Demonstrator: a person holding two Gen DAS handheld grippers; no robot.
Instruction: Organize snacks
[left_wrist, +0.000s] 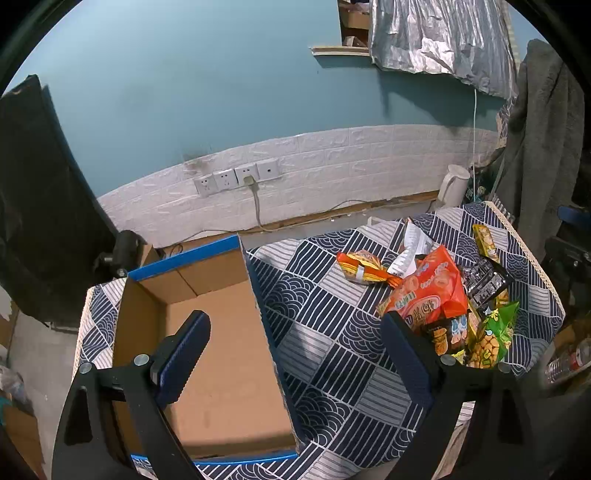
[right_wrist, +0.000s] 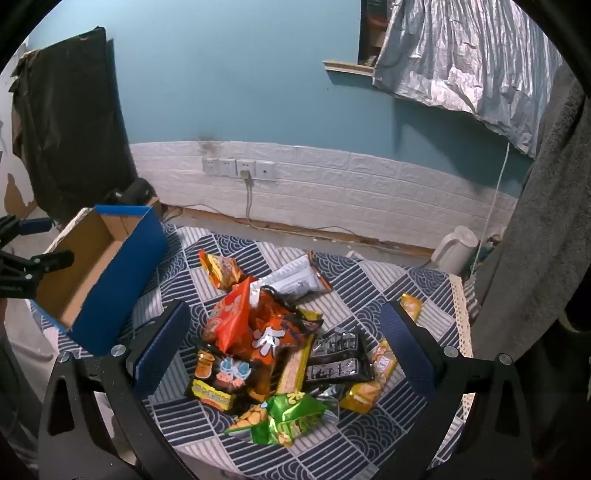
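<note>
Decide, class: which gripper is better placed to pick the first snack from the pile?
Probably the right gripper: its open jaws frame the snack pile. The left gripper hangs open beside the cardboard box, pile off to its side.

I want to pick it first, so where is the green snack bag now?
In the right wrist view the green snack bag lies at the near edge of the snack pile, low in the middle, beside the black-and-orange packet.

Teal wall (right_wrist: 240, 74) above white brick-pattern panelling (right_wrist: 332, 184), crinkled silver sheet (right_wrist: 472, 55) hanging.
</note>
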